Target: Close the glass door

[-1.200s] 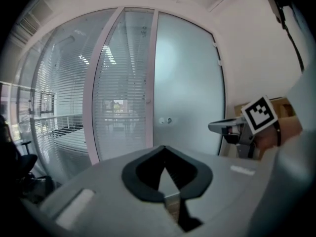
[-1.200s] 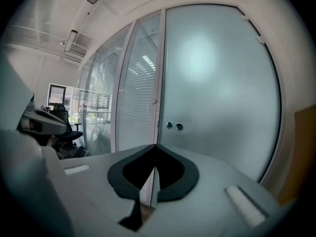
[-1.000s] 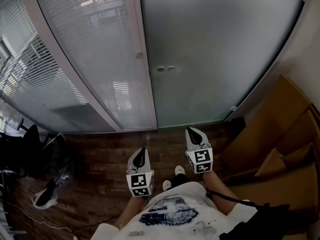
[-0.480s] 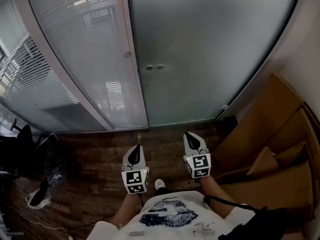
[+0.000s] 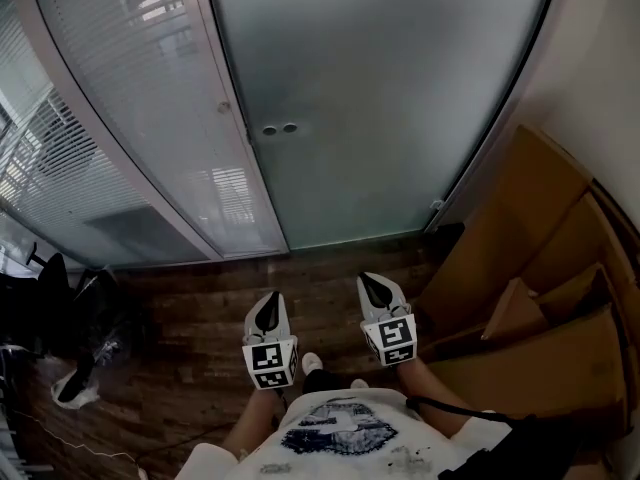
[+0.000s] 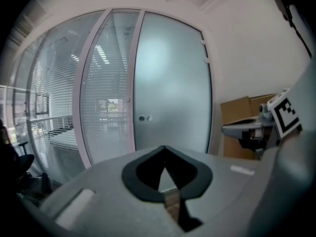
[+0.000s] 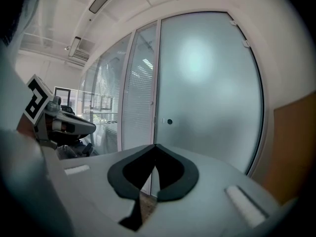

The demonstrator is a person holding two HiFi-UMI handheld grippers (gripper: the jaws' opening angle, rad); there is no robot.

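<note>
A slatted-blind glass partition (image 5: pixel 110 138) fills the left side. A white frame post (image 5: pixel 226 118) separates it from the glass door (image 5: pixel 390 98), which is one tall frosted pane, pale grey-green. Two small round fittings (image 5: pixel 277 128) sit close to its left edge. The door stands at the far edge of the wooden floor (image 5: pixel 190 308), its left edge along the post. Over the near floor, the left gripper (image 5: pixel 271 300) and the right gripper (image 5: pixel 369 285) both have their jaws pressed together on nothing, well apart from the door. Cardboard boxes (image 5: pixel 545 298) line the floor's right edge. Against a second ago, the door and its fittings sit further left in the head view, and more cardboard shows.
</note>
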